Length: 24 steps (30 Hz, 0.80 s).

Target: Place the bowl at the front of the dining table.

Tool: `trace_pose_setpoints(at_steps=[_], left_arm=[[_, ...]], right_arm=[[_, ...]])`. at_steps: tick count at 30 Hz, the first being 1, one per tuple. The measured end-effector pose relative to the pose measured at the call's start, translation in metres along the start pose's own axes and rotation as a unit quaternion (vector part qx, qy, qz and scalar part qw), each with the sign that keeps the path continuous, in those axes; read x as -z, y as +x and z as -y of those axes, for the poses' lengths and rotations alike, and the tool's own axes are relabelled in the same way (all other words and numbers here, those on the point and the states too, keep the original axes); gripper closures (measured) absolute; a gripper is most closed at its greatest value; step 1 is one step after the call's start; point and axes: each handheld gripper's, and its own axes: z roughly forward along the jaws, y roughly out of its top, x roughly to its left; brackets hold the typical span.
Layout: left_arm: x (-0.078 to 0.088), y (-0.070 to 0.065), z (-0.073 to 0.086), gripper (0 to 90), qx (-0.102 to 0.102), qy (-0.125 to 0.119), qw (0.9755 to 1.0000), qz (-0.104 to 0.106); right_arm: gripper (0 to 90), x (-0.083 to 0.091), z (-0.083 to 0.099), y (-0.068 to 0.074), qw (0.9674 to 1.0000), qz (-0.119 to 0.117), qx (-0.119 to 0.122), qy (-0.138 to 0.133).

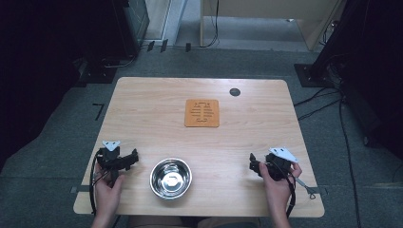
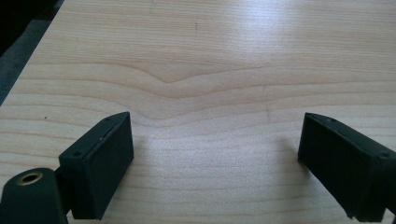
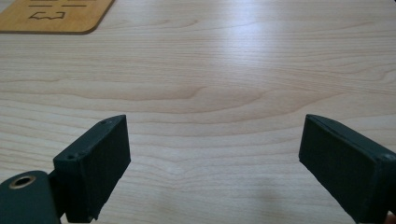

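Steel bowl point(image 1: 171, 178) sits at the near edge of the pale wood surface point(image 1: 142, 109), about 6 o'clock from centre, upright, with nothing visible inside but reflections. Left gripper point(image 1: 134, 157) is just beside it at its 9–10 o'clock, apart from the rim, not touching. The person's left hand point(image 1: 108, 186) holds it from below, and its grey three-cornered plate faces up. Right gripper point(image 1: 252, 164) is at the bowl's 3 o'clock, farther off than the left one, held by the right hand point(image 1: 275, 183), with its cable trailing down toward the near edge.

Left gripper view: both black jaws spread wide, nothing between them, just bare wood grain ahead, with the dark floor showing at 10 o'clock past the surface's edge. The left gripper point(image 2: 215, 135) is empty and low over the wood. Right gripper view: jaws likewise spread wide, nothing gripped, and the right gripper point(image 3: 215, 135) is low over bare wood.

Farther out, an orange-brown mat point(image 1: 202, 113) with cut-out slots lies flat at about 12 o'clock from the bowl, well apart from both grippers; its corner point(image 3: 51, 16) shows at 11 o'clock in the right gripper view. Beyond that, a round dark grommet point(image 1: 235, 92) sits near the far edge at 1 o'clock. Grey floor and cables lie past the surface.
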Motion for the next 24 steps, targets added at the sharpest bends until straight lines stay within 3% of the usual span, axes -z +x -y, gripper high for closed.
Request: trace_pose_setpoints(at_steps=[24], left_arm=[[0.000,0.000,0.000,10.2,0.000,0.000,1.0000,0.000]], right_arm=[[8.6,0.000,0.001,0.029,0.9993,-0.028,0.024,0.002]])
